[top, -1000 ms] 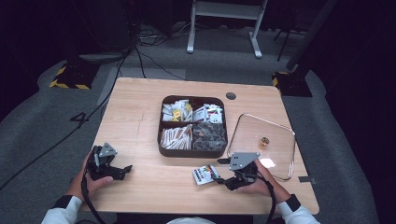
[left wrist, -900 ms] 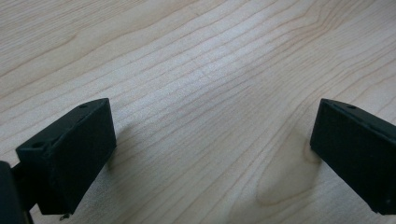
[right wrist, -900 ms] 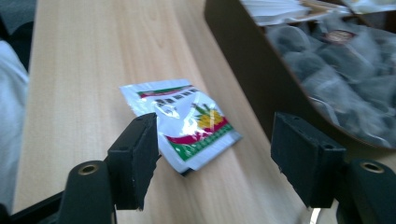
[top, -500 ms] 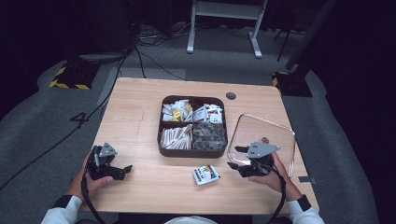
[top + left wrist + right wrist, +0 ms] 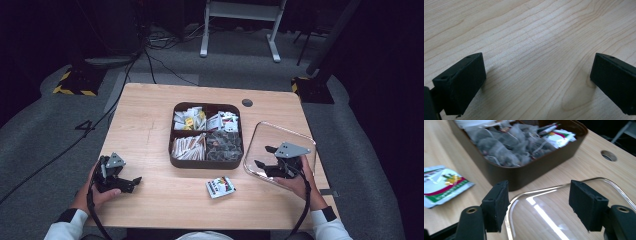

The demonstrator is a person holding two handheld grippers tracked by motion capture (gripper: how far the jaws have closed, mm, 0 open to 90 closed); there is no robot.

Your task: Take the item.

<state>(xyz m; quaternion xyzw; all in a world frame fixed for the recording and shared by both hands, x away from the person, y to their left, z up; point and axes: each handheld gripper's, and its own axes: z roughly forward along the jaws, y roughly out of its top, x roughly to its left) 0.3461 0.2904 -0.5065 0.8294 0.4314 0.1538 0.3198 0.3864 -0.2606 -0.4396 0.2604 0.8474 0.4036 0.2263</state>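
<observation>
Packets fill the four sections of the dark brown box (image 5: pixel 206 161) at the middle of the table (image 5: pixel 150 120): pale sachets at the left, grey tea bags (image 5: pixel 506 142) in the near right one. Just right of the box lies a clear lid (image 5: pixel 280 137), with the right gripper (image 5: pixel 267 157) over it, jaws spread and empty. Near the box's front lies a loose packet (image 5: pixel 220 187), and well left of it the left gripper (image 5: pixel 131 182) sits spread on bare wood.

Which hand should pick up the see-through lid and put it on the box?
Probably the right. The right gripper is open and hovers over the clear lid beside the brown box. The left gripper, also open, sits over bare table on the box's far side.
</observation>
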